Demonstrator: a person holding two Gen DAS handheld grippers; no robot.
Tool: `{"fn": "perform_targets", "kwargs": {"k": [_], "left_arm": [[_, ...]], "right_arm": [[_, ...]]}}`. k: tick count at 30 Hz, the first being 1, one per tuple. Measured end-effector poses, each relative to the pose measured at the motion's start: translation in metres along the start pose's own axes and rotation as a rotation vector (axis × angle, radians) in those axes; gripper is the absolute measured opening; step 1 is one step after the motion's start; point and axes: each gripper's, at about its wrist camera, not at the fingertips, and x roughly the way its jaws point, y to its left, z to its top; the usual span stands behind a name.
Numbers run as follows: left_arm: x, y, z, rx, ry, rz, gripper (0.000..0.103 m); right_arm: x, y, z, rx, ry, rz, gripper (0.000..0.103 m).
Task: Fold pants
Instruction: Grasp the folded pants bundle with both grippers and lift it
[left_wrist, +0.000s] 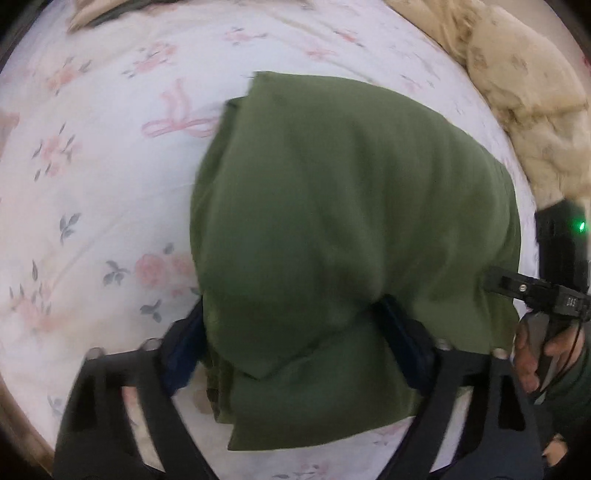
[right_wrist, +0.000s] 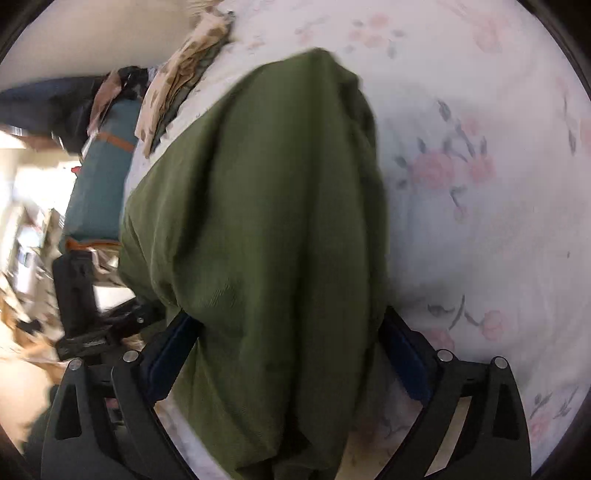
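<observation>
Olive green pants (left_wrist: 332, 206) lie partly folded in a thick bundle on a white floral bedsheet (left_wrist: 92, 184). My left gripper (left_wrist: 291, 332) is shut on the near edge of the pants, the cloth bunched between its blue pads. My right gripper (right_wrist: 291, 332) is shut on another part of the pants (right_wrist: 258, 221), and the cloth drapes over and between its fingers. The right gripper's body also shows at the right edge of the left wrist view (left_wrist: 554, 273), close beside the pants.
A cream quilted blanket (left_wrist: 524, 96) is heaped along the far right of the bed. In the right wrist view the bed's left edge drops off beside a teal bag (right_wrist: 99, 184) and room clutter. The floral sheet (right_wrist: 480, 184) spreads to the right.
</observation>
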Motion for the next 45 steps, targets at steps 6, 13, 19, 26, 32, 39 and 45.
{"fn": "perform_targets", "kwargs": {"k": [6, 13, 19, 26, 32, 39, 45], "left_arm": [[-0.039, -0.037, -0.007, 0.128, -0.078, 0.014, 0.02], [-0.061, -0.049, -0.076, -0.196, 0.04, -0.066, 0.025], [-0.024, -0.042, -0.111, -0.193, 0.144, 0.113, 0.075], [-0.078, -0.03, -0.108, -0.291, -0.078, 0.097, 0.082], [-0.047, -0.026, -0.099, -0.35, -0.128, 0.062, 0.083], [-0.002, -0.043, -0.106, -0.315, -0.101, 0.102, 0.071], [-0.017, -0.067, -0.105, -0.26, -0.112, 0.118, 0.018]], "right_arm": [[-0.011, 0.025, 0.008, -0.119, -0.004, 0.045, 0.03], [-0.041, 0.041, 0.016, -0.202, 0.154, 0.178, 0.029], [-0.008, 0.008, -0.003, -0.094, 0.315, -0.047, 0.065], [-0.057, 0.007, -0.002, -0.071, 0.162, -0.016, 0.076], [-0.036, 0.004, -0.009, -0.086, 0.133, -0.018, 0.076], [-0.002, -0.005, -0.015, -0.101, 0.117, -0.078, 0.06], [-0.001, 0.015, -0.027, -0.182, 0.12, -0.07, 0.023]]}}
